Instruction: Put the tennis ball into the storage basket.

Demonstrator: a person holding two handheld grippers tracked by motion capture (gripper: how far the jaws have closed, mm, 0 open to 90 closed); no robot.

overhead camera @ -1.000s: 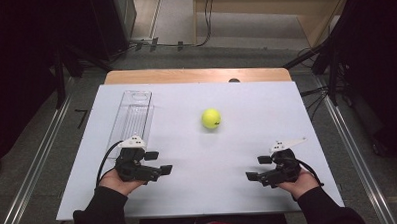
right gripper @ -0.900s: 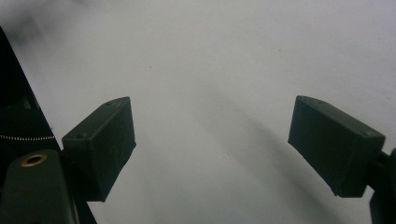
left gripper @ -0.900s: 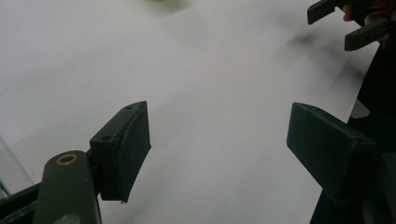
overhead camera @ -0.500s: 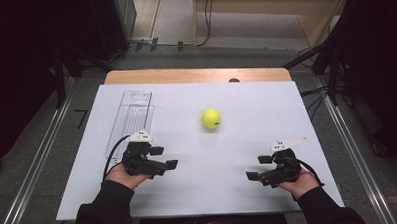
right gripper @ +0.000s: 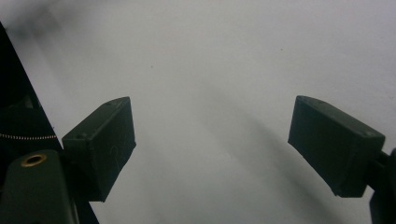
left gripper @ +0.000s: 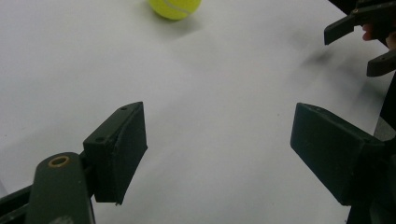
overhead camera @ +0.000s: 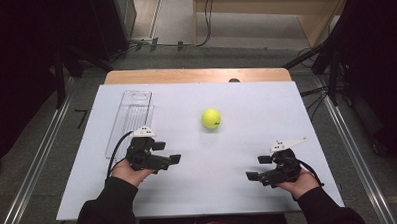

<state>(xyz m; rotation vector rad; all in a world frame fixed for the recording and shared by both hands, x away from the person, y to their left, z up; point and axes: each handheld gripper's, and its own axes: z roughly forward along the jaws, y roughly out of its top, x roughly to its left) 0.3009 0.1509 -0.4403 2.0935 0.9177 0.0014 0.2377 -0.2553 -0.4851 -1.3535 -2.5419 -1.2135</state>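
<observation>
- The tennis ball (left gripper: 174, 7) is cut off by the top edge of the left gripper view.
- The right tool (left gripper: 369, 39) is clipped at that view's far right corner.
- The person's forearms are cut off by the near edge of the high view.
- A small dark item (overhead camera: 234, 80) at the surface's far edge is too small to be identified.

Clear plastic tray (overhead camera: 131, 119) on white tabletop (overhead camera: 247, 140)

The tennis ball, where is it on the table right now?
In the high view the tennis ball sits near the middle of the white table, right of the clear tray and beyond both tools, touching neither; the left gripper view shows it at the top edge.
</observation>
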